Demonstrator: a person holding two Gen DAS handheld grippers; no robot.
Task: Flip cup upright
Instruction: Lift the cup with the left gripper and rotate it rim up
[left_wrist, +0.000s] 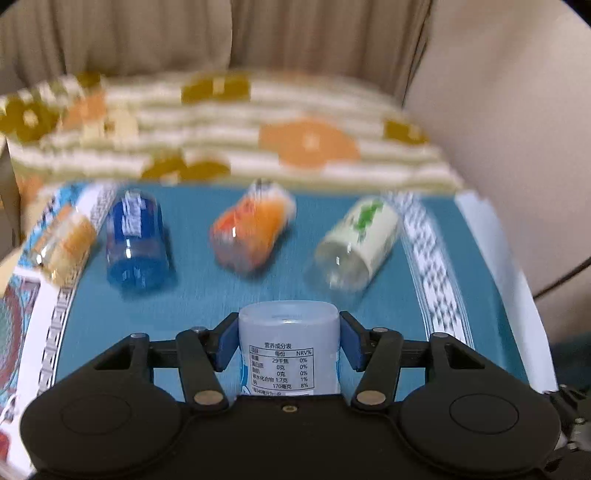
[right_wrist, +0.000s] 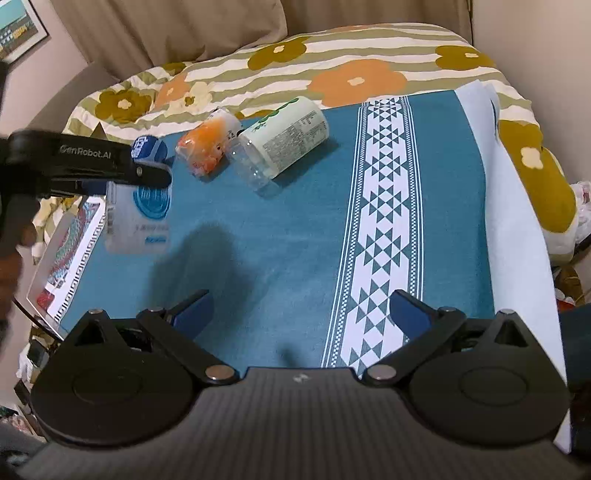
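The left gripper is clenched on a pale cup, its blue pads pressed against both sides of it; in the right wrist view that cup hangs at 9 o'clock, held clear above the blue cloth, with a dark shadow on the cloth just to its right. The right gripper is released, its fingers spread wide over bare cloth at 6 o'clock. Open room lies through the middle of the cloth and along the white triangle-patterned band toward 3 o'clock, where the cloth ends at a white edge. Four more cups lie on their sides in a row toward 12 o'clock, close to the cloth's far edge and the flowered bedspread beyond: a yellow cup at 10 o'clock on the cloth's left border, a blue cup, an orange cup and a cream cup with green print at 1 o'clock. The left wrist view is smeared by motion, so their labels cannot be read there; the right wrist view does not show the yellow cup, and the left gripper's arm covers most of the blue one. The held cup's top is cut off by the gripper body. Its label carries a nutrition table with "NRV%" and figures such as 0%, 1% and 8%. The left gripper's arm reads "GenRobot.AI".
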